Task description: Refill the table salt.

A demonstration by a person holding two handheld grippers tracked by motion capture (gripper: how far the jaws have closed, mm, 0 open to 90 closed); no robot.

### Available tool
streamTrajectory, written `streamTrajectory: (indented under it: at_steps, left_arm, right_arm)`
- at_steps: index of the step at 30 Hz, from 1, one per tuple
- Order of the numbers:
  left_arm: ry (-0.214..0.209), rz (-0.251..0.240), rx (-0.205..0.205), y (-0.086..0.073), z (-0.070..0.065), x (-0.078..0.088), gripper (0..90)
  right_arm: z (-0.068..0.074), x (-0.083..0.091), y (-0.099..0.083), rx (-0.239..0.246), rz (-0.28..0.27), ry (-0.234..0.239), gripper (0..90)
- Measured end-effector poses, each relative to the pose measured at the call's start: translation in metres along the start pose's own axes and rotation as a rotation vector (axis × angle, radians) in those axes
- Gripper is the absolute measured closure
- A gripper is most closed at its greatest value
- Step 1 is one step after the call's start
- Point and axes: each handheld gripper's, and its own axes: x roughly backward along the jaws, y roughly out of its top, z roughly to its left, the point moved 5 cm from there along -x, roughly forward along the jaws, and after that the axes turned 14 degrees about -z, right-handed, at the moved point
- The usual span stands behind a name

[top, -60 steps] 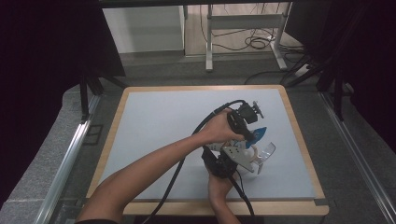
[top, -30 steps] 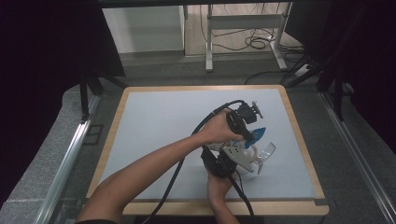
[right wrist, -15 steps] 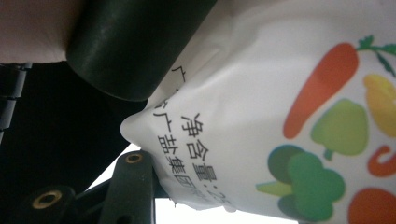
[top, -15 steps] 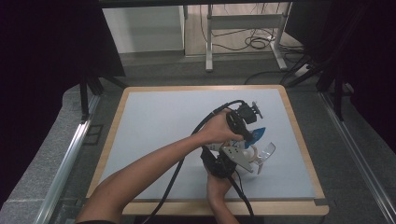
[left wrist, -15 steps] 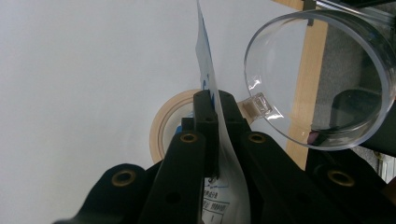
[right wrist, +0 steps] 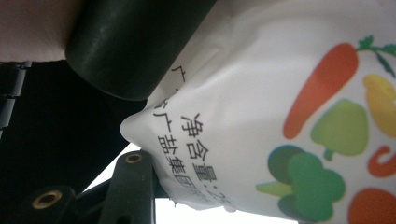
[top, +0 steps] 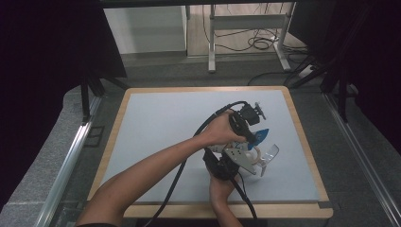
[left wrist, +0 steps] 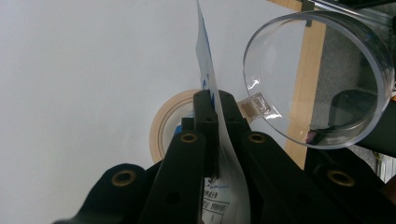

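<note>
The left gripper (left wrist: 215, 100) pinches the pouch's (left wrist: 219, 154) thin edge upright above the tape roll (left wrist: 163, 126), the clear cup (left wrist: 322, 79) just right; right gripper (right wrist: 135, 186) clasps the pouch's body.

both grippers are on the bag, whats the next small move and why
Probably tip the bag toward the clear cup to pour. The left gripper pinches the bag's thin top edge, the right gripper clasps its printed body, and the cup's open mouth sits right beside the bag, past the tape roll.
</note>
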Motion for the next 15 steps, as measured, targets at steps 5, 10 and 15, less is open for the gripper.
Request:
streamTrajectory:
  at_steps: [5, 10, 15]
  left_arm:
    - [0.002, -0.002, -0.001, 0.0000, -0.0011, 0.0005, 90.0]
    - [0.003, -0.003, -0.001, -0.0001, -0.0005, 0.0019, 90.0]
    - [0.004, -0.001, -0.001, 0.0005, -0.0007, 0.0022, 90.0]
  right_arm:
    - [0.0008, 0.0004, 0.0002, -0.002, -0.001, -0.002, 55.9]
    - [0.0016, -0.0003, 0.0005, 0.000, -0.004, -0.001, 55.9]
    - [0.0026, -0.0003, 0.0013, -0.008, -0.006, -0.003, 55.9]
